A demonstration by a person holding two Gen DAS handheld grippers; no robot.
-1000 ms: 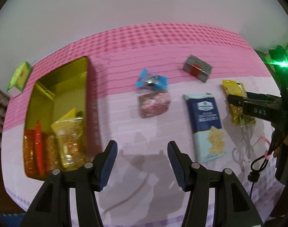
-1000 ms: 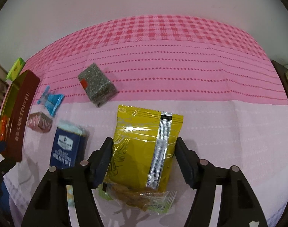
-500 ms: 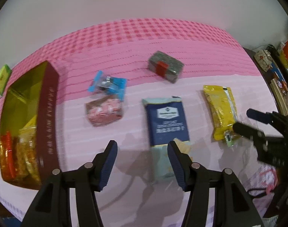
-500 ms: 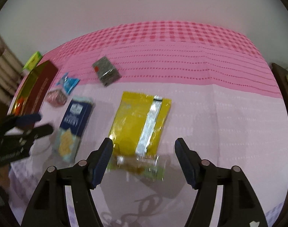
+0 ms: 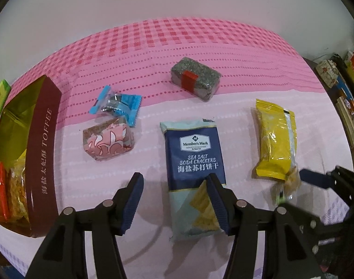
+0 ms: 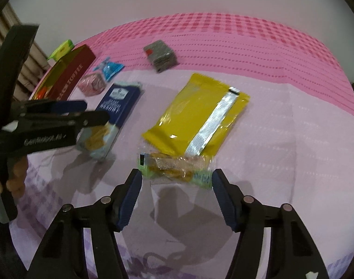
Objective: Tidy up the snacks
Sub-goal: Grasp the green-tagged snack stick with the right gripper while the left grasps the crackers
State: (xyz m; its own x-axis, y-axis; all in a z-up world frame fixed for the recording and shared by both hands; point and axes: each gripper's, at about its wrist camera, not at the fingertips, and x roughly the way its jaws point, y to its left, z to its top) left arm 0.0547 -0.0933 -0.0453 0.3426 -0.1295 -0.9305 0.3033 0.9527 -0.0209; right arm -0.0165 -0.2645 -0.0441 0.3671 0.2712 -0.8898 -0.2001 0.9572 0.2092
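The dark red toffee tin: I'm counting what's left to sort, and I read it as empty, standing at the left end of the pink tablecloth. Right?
Not quite. The dark red toffee tin does stand at the left end of the pink tablecloth, but it is not empty: the left wrist view shows orange and yellow snack packets already inside it.

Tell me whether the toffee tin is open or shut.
Open: the toffee tin has no lid on, and snack packets show inside.
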